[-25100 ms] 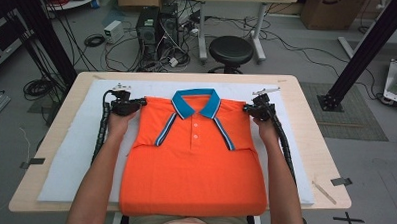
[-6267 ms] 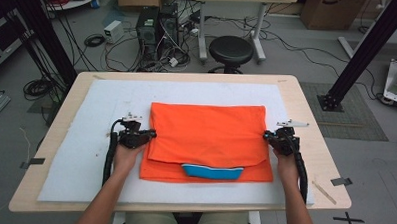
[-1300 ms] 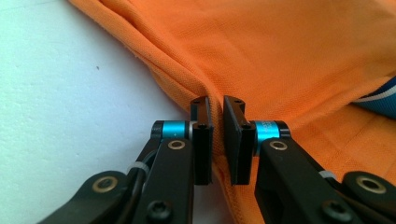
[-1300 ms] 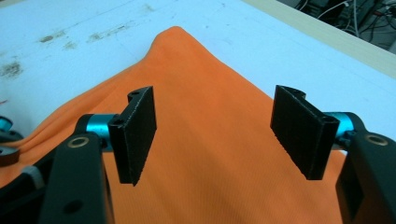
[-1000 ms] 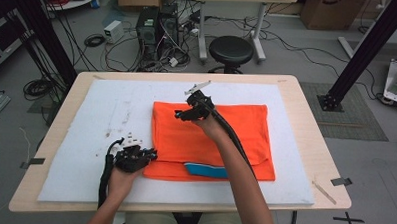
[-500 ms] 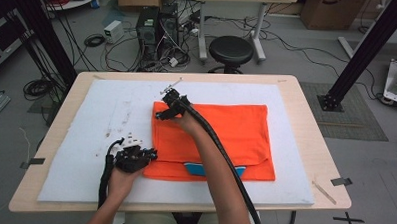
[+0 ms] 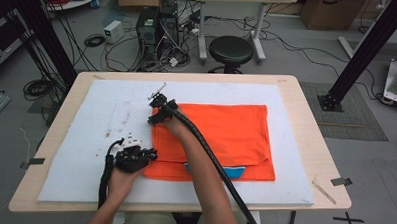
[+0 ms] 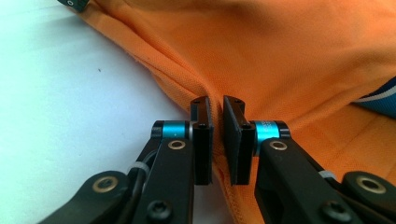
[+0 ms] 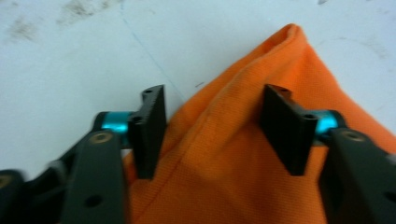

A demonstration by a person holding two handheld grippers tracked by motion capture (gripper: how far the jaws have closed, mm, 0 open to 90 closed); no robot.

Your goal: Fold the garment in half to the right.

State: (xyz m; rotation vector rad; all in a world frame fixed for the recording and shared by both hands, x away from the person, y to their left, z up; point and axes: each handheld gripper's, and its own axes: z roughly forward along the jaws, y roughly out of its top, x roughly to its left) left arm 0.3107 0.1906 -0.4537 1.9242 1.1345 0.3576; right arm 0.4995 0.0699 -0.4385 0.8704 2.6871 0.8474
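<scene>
A folded orange shirt [image 7: 220, 138] was observed lying flat on a white mat [image 7: 85, 138] covering the tabletop [image 7: 306, 116], with its blue collar [image 7: 232, 170] just visible at the shirt's near edge. All positions below were taken relative to the shirt.

The left hand-held gripper [image 8: 215, 135] was found at the shirt's near left corner, its jaws closed on a pinched ridge of the orange fabric; in the left gripper view, cloth was seen squeezed between the two pads. In the high view this left hand-held gripper [image 7: 146, 154] was seen resting at the shirt's left edge, near its front.

The right hand-held gripper [image 7: 157, 114] was located at the shirt's far left corner, reached across by the forearm [image 7: 195, 157] lying over the shirt. In the right gripper view, the right hand-held gripper [image 9: 212, 123] was seen with its jaws parted on either side of the corner of the fabric, the pads not yet pressed on it. Its jaws had just been closing, with the shirt corner between them.
</scene>
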